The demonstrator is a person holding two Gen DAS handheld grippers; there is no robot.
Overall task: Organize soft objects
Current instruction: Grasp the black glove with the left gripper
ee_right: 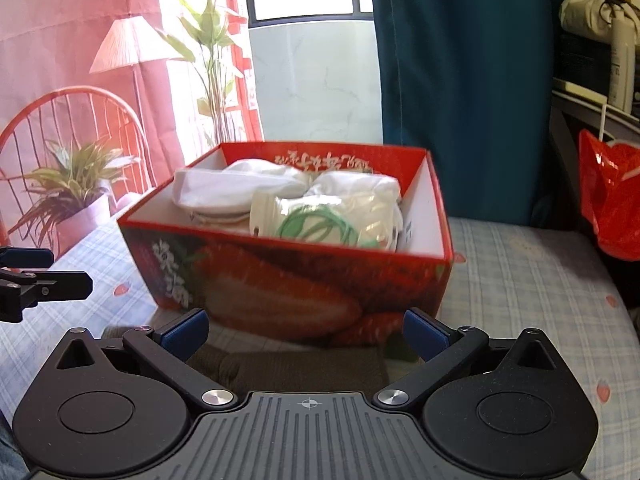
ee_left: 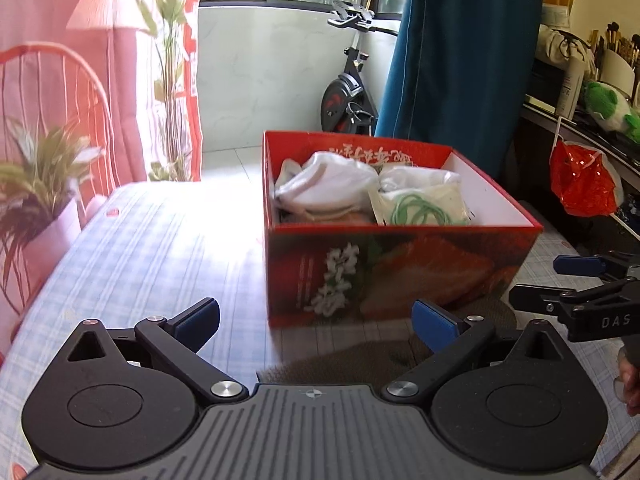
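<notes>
The right gripper (ee_right: 306,330) stands with its blue-padded fingers (ee_right: 185,330) spread wide, nothing pinched between them. Just under them, at six o'clock from the box, lies a brown knitted cloth (ee_right: 296,368) on the checked counter (ee_right: 520,280). The red strawberry box (ee_right: 288,284) sits dead ahead at twelve o'clock, open-topped, holding white folded cloths (ee_right: 224,190) and a clear packet with a green cord (ee_right: 320,224) toward its near wall. At nine o'clock the left gripper (ee_right: 44,276) reaches in from the edge. A red plastic bag (ee_right: 612,196) hangs at three o'clock, and a potted plant (ee_right: 76,188) stands at ten.
</notes>
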